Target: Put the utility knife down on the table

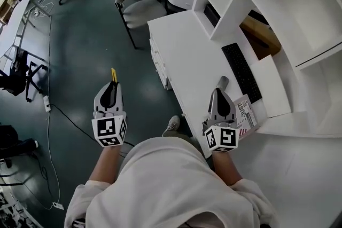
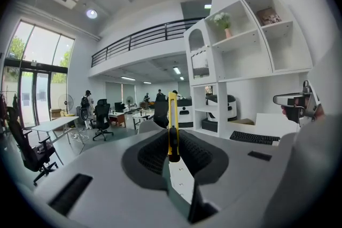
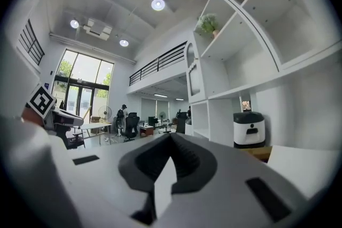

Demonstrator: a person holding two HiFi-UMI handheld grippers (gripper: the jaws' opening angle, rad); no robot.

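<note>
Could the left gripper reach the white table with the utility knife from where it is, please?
Probably yes: the left gripper, shut on the utility knife, hangs over the floor beside the table, and nothing stands between them.

1. In the head view only the yellow tip of the utility knife [image 1: 114, 74] shows; the left tool [image 1: 111, 88] covers the rest.
2. The right tool [image 1: 220, 92] hides part of a printed card [image 1: 247, 116], apparently a leaflet; its print is too small to read.
3. The worktop [image 1: 184, 45] runs off the right edge.

Yellow utility knife [image 2: 172, 120] clamped in left tool [image 1: 111, 85], tip forward, above floor [image 1: 80, 45], apart from white table [image 1: 181, 45].
</note>
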